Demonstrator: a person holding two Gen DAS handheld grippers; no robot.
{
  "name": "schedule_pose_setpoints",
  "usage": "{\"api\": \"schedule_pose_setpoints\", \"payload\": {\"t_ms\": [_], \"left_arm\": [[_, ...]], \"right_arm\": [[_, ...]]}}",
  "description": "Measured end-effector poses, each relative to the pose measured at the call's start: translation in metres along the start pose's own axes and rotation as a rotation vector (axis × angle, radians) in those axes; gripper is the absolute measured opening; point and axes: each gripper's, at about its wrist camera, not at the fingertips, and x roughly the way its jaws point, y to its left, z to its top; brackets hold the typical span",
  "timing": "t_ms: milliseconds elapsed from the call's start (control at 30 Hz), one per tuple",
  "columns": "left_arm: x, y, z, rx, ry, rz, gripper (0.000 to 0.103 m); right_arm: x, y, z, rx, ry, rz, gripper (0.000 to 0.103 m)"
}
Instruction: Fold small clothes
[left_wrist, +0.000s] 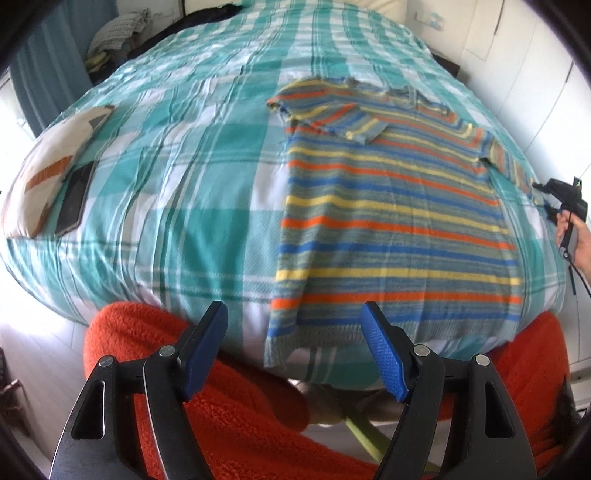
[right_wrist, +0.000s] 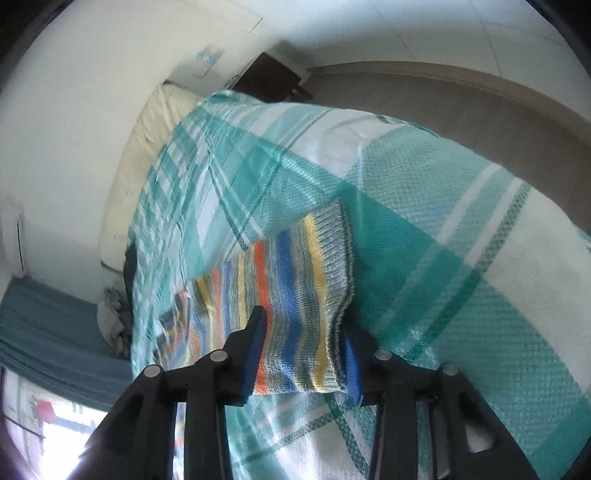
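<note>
Striped shirt (left_wrist: 399, 206) spread flat on the checked bed (left_wrist: 184, 177), one sleeve (left_wrist: 332, 118) already folded across the chest. Right tongs (right_wrist: 303, 354) at the other sleeve (right_wrist: 295, 295), blue pads straddling its cuff, not yet pinched, likely to fold it inward to match. Left tongs (left_wrist: 293, 347) spread wide and empty above the hem, probably waiting to help. Phone (left_wrist: 74, 199) beside a cushion (left_wrist: 48, 166), well apart.

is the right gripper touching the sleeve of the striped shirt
Touching. The right wrist view shows the striped sleeve lying between the right gripper fingers, its edge against the right-hand blue pad.
</note>
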Motion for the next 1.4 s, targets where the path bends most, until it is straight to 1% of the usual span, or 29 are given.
{"api": "schedule_pose_setpoints", "payload": {"t_ms": [33, 67, 100, 133, 167, 233, 400, 433, 500, 533, 567, 633, 667, 733, 800, 867, 900, 933, 967, 1000, 1067, 1100, 1133, 1167, 1233, 1267, 1333, 1367, 1400], "left_arm": [[0.004, 0.003, -0.002, -0.010, 0.012, 0.006, 0.076], [0.005, 0.004, -0.003, -0.015, 0.014, 0.010, 0.076], [0.005, 0.004, -0.003, -0.017, 0.014, 0.014, 0.076], [0.005, 0.005, -0.004, -0.020, 0.014, 0.021, 0.076], [0.007, 0.006, -0.004, -0.023, 0.015, 0.025, 0.076], [0.008, 0.008, -0.004, -0.024, 0.018, 0.032, 0.076], [0.016, 0.011, 0.002, 0.028, 0.024, 0.067, 0.076], [0.015, 0.011, 0.009, 0.057, 0.014, 0.080, 0.076], [0.010, 0.011, 0.028, 0.098, -0.029, 0.093, 0.076], [0.007, 0.011, 0.035, 0.110, -0.046, 0.092, 0.076], [0.002, 0.009, 0.050, 0.131, -0.083, 0.086, 0.076], [-0.004, 0.002, 0.076, 0.172, -0.144, 0.055, 0.077], [-0.004, -0.008, 0.094, 0.212, -0.181, 0.023, 0.078], [0.006, -0.028, 0.123, 0.295, -0.200, -0.031, 0.081], [0.032, -0.058, 0.151, 0.407, -0.174, -0.068, 0.081], [0.072, -0.092, 0.174, 0.524, -0.116, -0.104, 0.081], [0.088, -0.103, 0.181, 0.559, -0.096, -0.097, 0.081], [0.117, -0.118, 0.192, 0.594, -0.061, -0.062, 0.081], [0.134, -0.121, 0.199, 0.598, -0.037, -0.037, 0.081], [0.151, -0.122, 0.206, 0.587, -0.008, -0.013, 0.081], [0.193, -0.114, 0.221, 0.481, 0.090, 0.018, 0.078], [0.200, -0.105, 0.223, 0.413, 0.111, -0.018, 0.067], [0.200, -0.095, 0.227, 0.349, 0.104, -0.049, 0.033], [0.195, -0.086, 0.232, 0.303, 0.092, -0.056, 0.004], [0.173, -0.058, 0.246, 0.194, 0.037, -0.108, 0.003], [0.162, -0.042, 0.252, 0.151, -0.003, -0.105, 0.003], [0.142, 0.002, 0.266, 0.024, -0.063, -0.075, 0.003], [0.132, 0.046, 0.276, -0.106, -0.088, -0.041, 0.003], [0.129, 0.069, 0.281, -0.167, -0.098, -0.010, 0.003]], "right_arm": [[0.000, 0.008, 0.000, -0.058, -0.001, -0.070, 0.002], [-0.004, 0.015, 0.000, -0.104, -0.022, -0.137, 0.002], [-0.011, 0.014, 0.002, -0.120, -0.045, -0.165, 0.002], [-0.015, 0.010, 0.004, -0.122, -0.064, -0.196, 0.002], [-0.016, 0.003, 0.004, -0.120, -0.069, -0.265, 0.001], [-0.015, -0.013, 0.002, -0.092, -0.056, -0.272, 0.000], [-0.016, -0.007, -0.004, -0.119, -0.087, -0.298, 0.001], [-0.019, -0.008, -0.004, -0.120, -0.092, -0.285, 0.009], [-0.027, -0.008, -0.007, -0.134, -0.100, -0.264, 0.034], [-0.035, -0.006, -0.010, -0.154, -0.126, -0.274, 0.062], [-0.048, -0.003, -0.016, -0.187, -0.171, -0.312, 0.076], [-0.072, 0.004, -0.033, -0.260, -0.248, -0.404, 0.077], [-0.082, 0.007, -0.042, -0.295, -0.252, -0.407, 0.077], [-0.097, 0.010, -0.064, -0.337, -0.233, -0.370, 0.077], [-0.109, 0.015, -0.091, -0.366, -0.200, -0.313, 0.077], [-0.118, 0.020, -0.123, -0.379, -0.162, -0.241, 0.077], [-0.122, 0.022, -0.136, -0.381, -0.149, -0.212, 0.077], [-0.125, 0.025, -0.149, -0.382, -0.139, -0.183, 0.077], [-0.128, 0.028, -0.162, -0.383, -0.133, -0.156, 0.077], [-0.131, 0.031, -0.176, -0.385, -0.133, -0.131, 0.077], [-0.134, 0.036, -0.198, -0.395, -0.134, -0.103, 0.077], [-0.134, 0.038, -0.206, -0.409, -0.126, -0.096, 0.077], [-0.133, 0.039, -0.214, -0.434, -0.114, -0.099, 0.077], [-0.131, 0.040, -0.219, -0.461, -0.099, -0.108, 0.077], [-0.127, 0.041, -0.225, -0.500, -0.081, -0.130, 0.077], [-0.128, 0.039, -0.224, -0.494, -0.084, -0.129, 0.077], [-0.127, 0.036, -0.223, -0.475, -0.082, -0.120, 0.077], [-0.126, 0.035, -0.223, -0.469, -0.083, -0.126, 0.077], [-0.124, 0.034, -0.225, -0.467, -0.081, -0.127, 0.077]]}}
